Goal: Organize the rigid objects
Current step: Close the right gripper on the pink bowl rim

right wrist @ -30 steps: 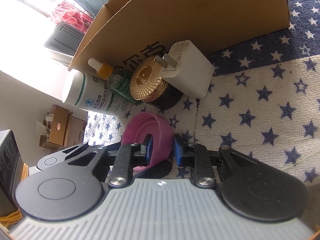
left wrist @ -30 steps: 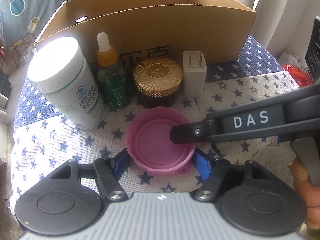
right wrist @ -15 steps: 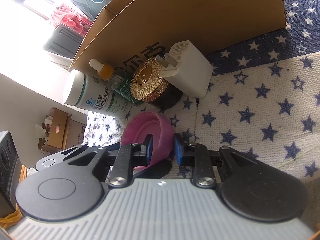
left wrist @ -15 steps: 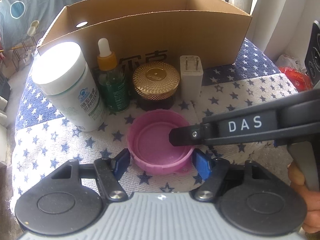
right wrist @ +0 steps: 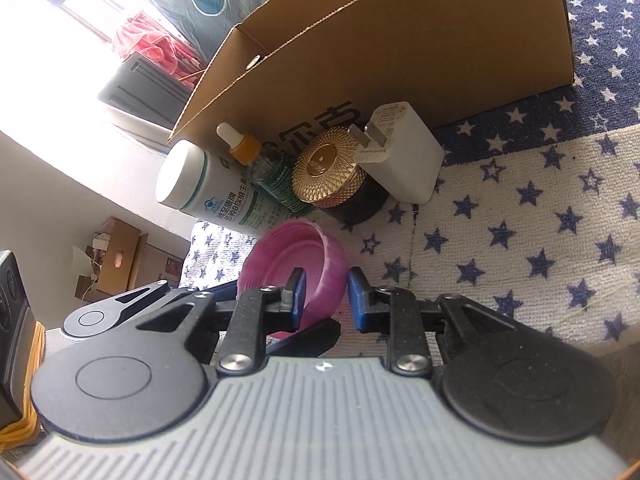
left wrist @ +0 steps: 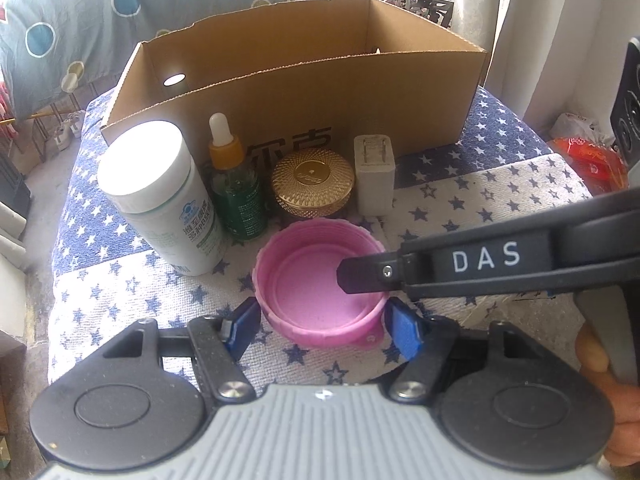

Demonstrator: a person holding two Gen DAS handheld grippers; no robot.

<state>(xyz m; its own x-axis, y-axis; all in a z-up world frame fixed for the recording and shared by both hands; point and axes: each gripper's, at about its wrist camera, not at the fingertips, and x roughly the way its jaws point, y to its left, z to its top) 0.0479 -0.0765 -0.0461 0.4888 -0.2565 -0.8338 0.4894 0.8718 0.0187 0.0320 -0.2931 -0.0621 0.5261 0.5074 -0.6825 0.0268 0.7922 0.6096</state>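
Star-patterned blue and white cloth (left wrist: 132, 320) is covering the surface where everything is sitting, with an open brown cardboard box (left wrist: 304, 92) standing at the back and a spotted curtain hanging behind it. Over the last second the view from the left side has been pulling back and rising, so more of the box's inside is showing, while the row in front of it is staying put: a white plastic supplement bottle (left wrist: 160, 196), a green glass dropper bottle with an orange collar (left wrist: 234, 184), a dark jar with a gold patterned lid (left wrist: 313, 188) and a white plug-in charger (left wrist: 374, 176). The pink round plastic lid (left wrist: 320, 284) is lying open side up on the cloth just in front of the gold-lidded jar, and it has not shifted either, which suggests the pick-up is only now being set up and the box is waiting to receive it. The right tongs (right wrist: 324, 296) are reaching in from the side, released, with one blue pad inside the lid's rim and the other outside it, straddling the wall without pinching yet. The left tongs (left wrist: 320, 324) are hovering low and level behind the lid, spread wide, one blue pad on either side of it and gripping nothing
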